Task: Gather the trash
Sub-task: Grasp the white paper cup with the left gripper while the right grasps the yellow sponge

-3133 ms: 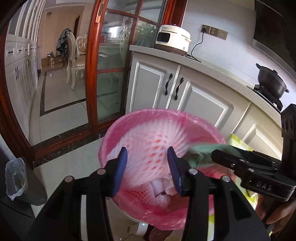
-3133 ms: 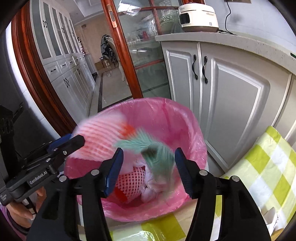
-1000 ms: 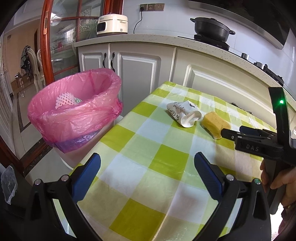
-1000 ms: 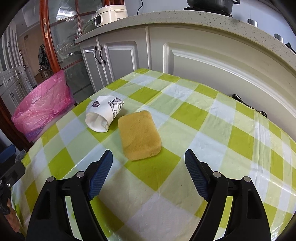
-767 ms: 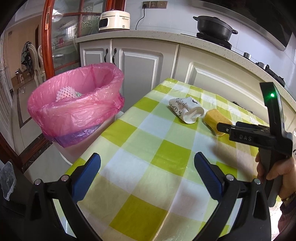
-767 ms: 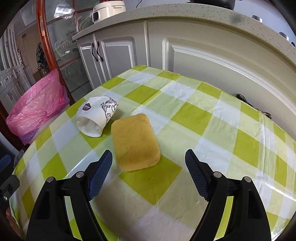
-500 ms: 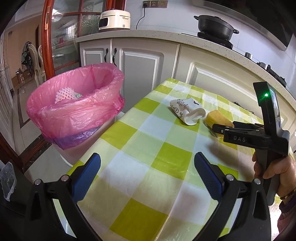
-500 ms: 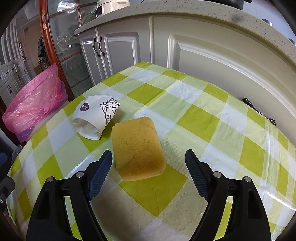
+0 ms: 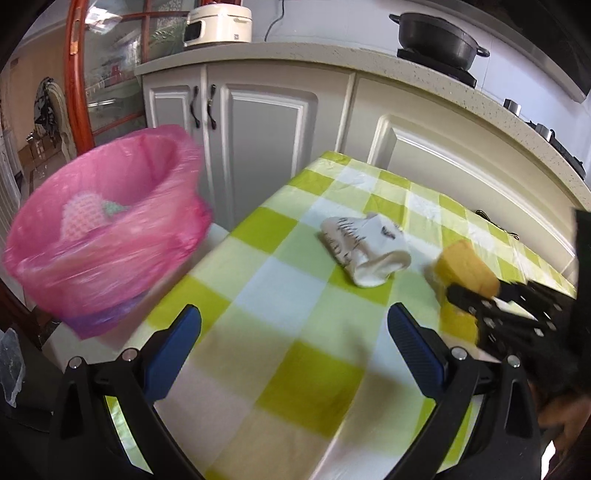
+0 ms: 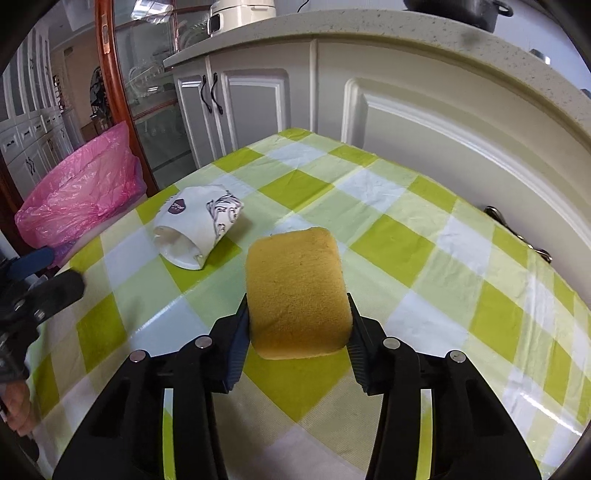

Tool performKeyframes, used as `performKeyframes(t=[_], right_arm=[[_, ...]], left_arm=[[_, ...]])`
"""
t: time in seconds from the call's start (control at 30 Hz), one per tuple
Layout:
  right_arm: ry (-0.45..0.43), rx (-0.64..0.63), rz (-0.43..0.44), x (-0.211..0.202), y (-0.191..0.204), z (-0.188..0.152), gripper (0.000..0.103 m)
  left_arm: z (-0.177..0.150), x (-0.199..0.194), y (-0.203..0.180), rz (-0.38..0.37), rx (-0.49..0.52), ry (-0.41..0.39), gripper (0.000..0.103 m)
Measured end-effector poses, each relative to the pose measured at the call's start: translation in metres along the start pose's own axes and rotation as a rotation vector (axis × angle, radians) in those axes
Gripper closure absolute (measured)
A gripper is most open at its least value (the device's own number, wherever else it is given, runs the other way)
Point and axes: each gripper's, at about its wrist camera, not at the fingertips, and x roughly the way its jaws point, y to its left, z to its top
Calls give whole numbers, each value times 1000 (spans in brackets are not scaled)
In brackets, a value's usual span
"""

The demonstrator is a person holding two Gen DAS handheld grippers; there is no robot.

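Note:
A yellow sponge [image 10: 295, 291] rests on the green-checked tablecloth [image 10: 406, 240], its near end between my right gripper's [image 10: 297, 310] jaws, which are closing with both pads pressed on its sides. In the left wrist view the same sponge [image 9: 463, 269] sticks out of that gripper's black fingers [image 9: 476, 299]. A crumpled white paper cup [image 10: 197, 227] lies on its side just left of the sponge. My left gripper [image 9: 293, 321] stands open over the table's near part, with the cup [image 9: 364, 251] ahead of it and nothing between its fingers.
A bin lined with a pink bag [image 9: 110, 229] stands off the table's left edge, holding foam netting. White cabinets [image 10: 424, 122] and a counter run close behind the table. A black pot [image 9: 439, 35] and a white cooker [image 9: 218, 22] sit on the counter.
My right gripper's jaws have closed in from wide open onto the sponge, whose far end has tipped up. My left gripper has moved in toward the cup; the picture is blurred.

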Motion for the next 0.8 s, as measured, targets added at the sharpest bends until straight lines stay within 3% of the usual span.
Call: performKeyframes(t=[0.47, 0.53, 0.7, 0.8], right_arm=[[-59, 107, 29, -30, -42, -16, 58], [-62, 116, 36, -31, -45, -17, 58], [-64, 134, 52, -30, -48, -19, 58], [-63, 135, 59, -29, -47, -21, 58]], left_arm=[[34, 67, -68, 2, 11, 36, 10], [35, 75, -71, 4, 1, 47, 15], [34, 90, -73, 17, -22, 83, 42], [32, 83, -69, 16, -36, 57, 42]])
